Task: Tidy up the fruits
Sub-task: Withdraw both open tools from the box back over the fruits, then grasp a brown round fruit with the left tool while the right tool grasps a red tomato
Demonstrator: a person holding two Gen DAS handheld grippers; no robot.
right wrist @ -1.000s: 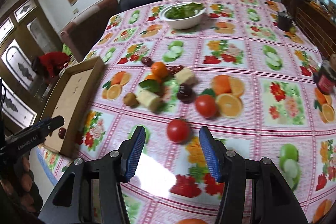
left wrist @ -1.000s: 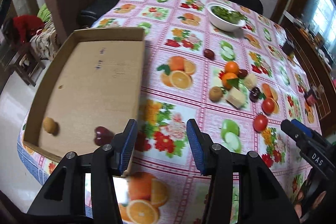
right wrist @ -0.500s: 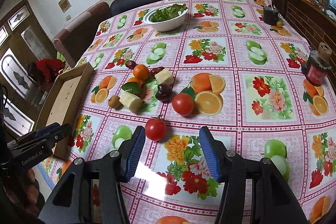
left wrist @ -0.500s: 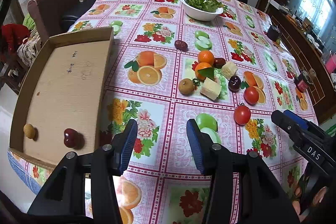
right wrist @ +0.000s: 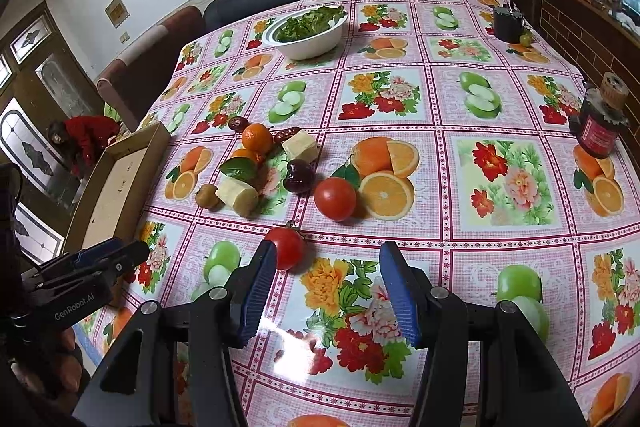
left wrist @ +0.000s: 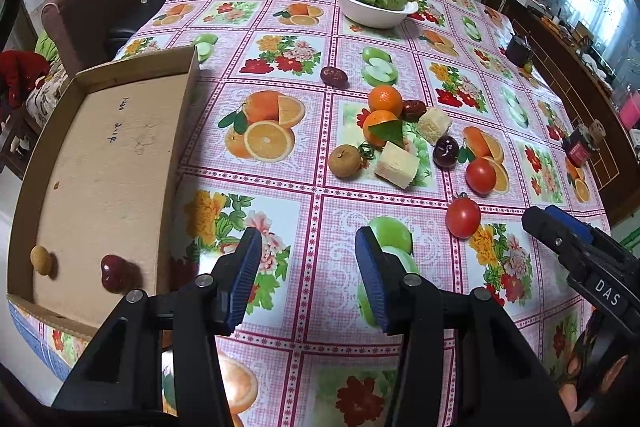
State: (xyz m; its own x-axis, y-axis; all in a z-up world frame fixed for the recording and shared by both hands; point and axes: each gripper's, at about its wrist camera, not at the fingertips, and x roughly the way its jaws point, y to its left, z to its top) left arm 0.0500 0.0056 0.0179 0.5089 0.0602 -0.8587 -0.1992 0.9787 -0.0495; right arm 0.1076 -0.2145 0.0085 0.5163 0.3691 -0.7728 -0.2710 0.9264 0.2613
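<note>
The left hand-held gripper is held open and empty above the worktop, just beside the cardboard tray at the left edge. The right hand-held gripper is also open, nothing gripped; a tomato lies just ahead of its left finger. Bare cloth is left along the near edge.

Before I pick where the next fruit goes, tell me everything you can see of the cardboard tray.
The cardboard tray is a shallow, open, brown box with low walls, lying flat at the table's left edge on the fruit-print cloth. Blue handwriting marks its plain, lightly stained floor. Near its front wall lie a dark red fruit and a small tan fruit, set apart. Neither gripper touches it.
</note>
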